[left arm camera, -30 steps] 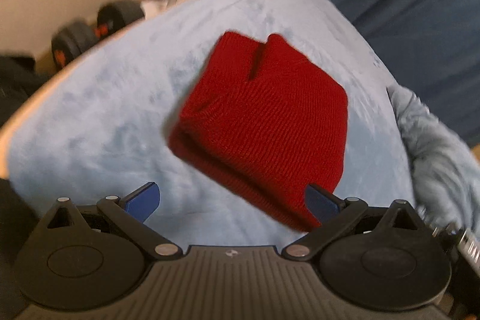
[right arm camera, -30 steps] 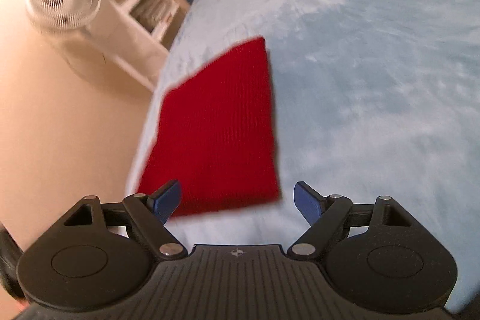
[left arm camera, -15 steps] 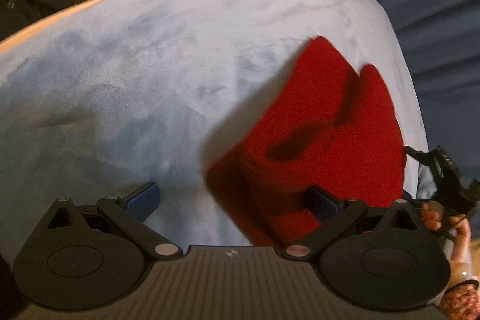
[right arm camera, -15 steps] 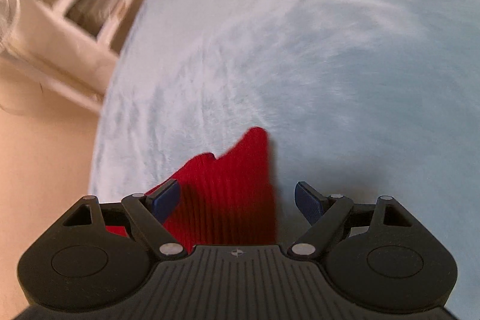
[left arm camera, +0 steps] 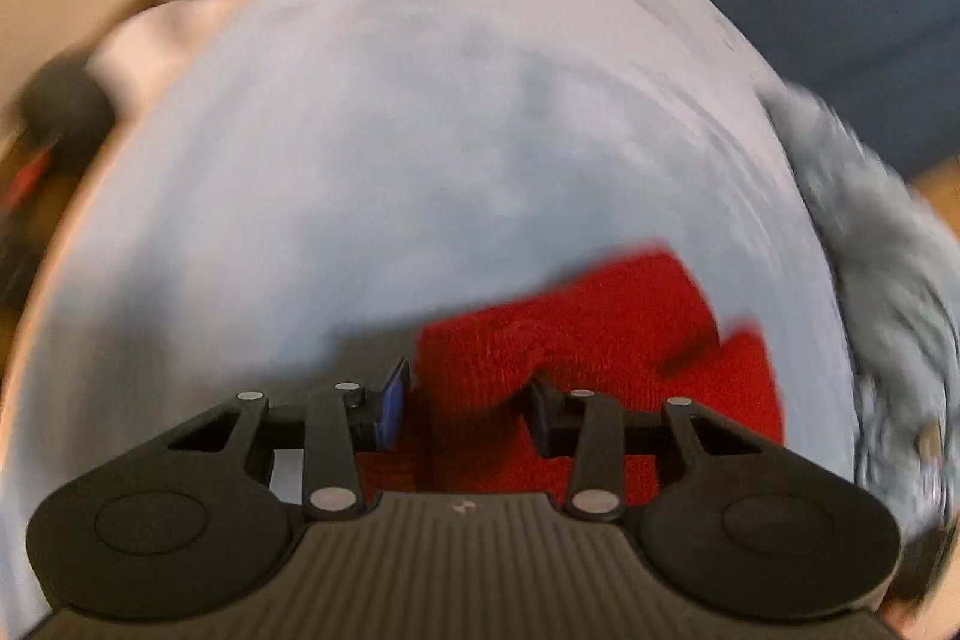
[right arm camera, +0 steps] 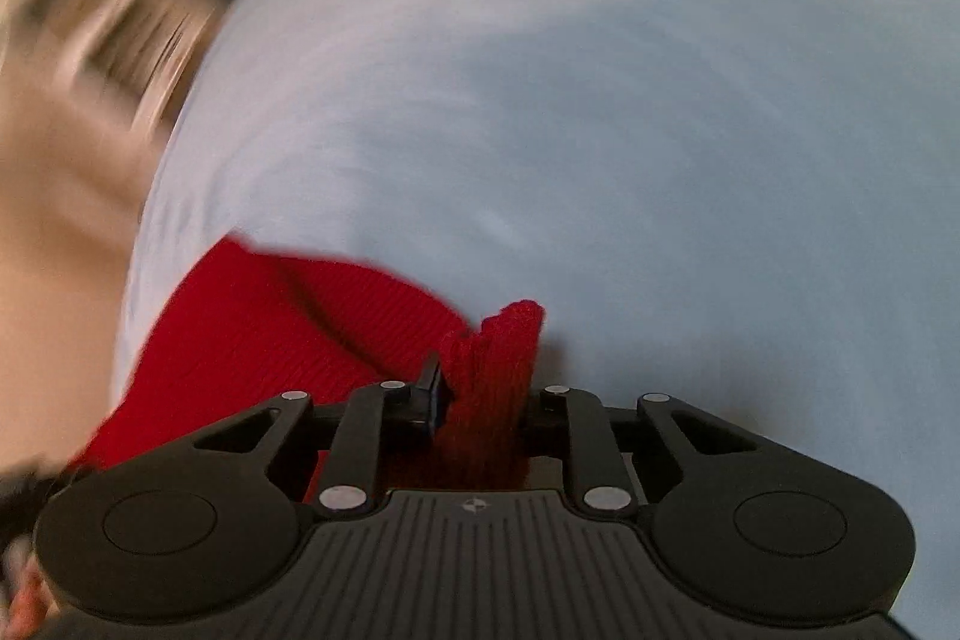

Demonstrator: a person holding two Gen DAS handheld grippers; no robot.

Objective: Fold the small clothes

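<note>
On the blue blanket (left arm camera: 420,130), at 6 o'clock in both views, lies the red knit (left arm camera: 600,340). Left gripper (left arm camera: 462,394) and right gripper (right arm camera: 483,394) are both closing their jaws on bunched edges. Folding seems barely started; creasing and flattening remain.

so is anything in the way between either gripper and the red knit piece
Nothing visible. Both sets of jaws are closing with the red knit piece already between them: the left gripper and the right gripper, on the pale blue blanket.
</note>
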